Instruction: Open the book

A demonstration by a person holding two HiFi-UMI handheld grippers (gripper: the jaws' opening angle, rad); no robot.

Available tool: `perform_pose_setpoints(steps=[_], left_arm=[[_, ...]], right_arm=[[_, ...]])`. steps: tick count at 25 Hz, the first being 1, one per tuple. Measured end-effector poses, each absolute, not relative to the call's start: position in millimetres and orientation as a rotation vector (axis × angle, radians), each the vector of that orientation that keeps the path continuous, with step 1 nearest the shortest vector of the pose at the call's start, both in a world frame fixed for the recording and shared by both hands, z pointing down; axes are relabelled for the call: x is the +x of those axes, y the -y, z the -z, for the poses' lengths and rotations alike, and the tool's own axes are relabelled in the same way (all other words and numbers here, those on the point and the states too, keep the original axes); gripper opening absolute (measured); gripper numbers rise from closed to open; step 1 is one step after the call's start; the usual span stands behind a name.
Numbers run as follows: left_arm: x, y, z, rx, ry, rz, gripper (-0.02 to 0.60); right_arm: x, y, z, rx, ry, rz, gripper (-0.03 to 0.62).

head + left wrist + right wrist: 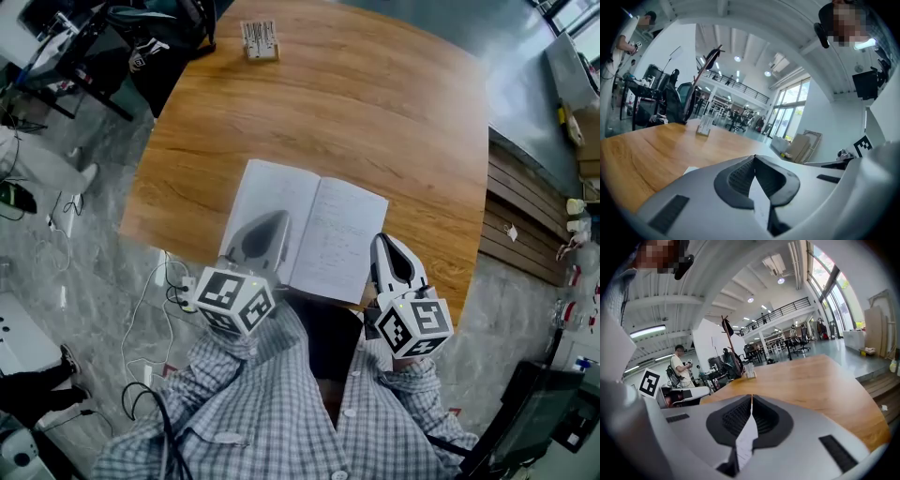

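Fingers of left gripper and right gripper clenched tight, empty, above table. Book lies open, flat at table's near edge, left gripper over its left page.

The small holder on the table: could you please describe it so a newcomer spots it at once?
Find the wooden table, with an open book at its near edge. At the far edge stands a small pale holder, alone; it is much smaller than the book and the only other thing on the tabletop.
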State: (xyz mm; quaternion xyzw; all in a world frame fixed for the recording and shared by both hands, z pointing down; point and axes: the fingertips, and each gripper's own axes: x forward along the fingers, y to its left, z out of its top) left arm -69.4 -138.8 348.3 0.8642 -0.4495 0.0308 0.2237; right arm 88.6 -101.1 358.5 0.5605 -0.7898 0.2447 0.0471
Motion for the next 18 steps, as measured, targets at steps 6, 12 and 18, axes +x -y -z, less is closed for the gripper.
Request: perform_pose_setpoints(steps=[6,12,18], left_arm=[[-53.3,149.3,-303.0,2.509,1.205,-0.033,0.009],[-43.3,153.7,-270.6,2.579,1.175,0.044,0.009],[-24.5,148.0,-260.6,2.707,1.131,-0.023,0.009]], right_arm=[[98.3,119.2,-309.8,1.801,2.533,-0.656,0.025],[100.5,132.7,-270.9,1.805,2.621,-0.523,0.025],[103.9,130.8,-238.7,1.818,2.674,-0.333,0.025]])
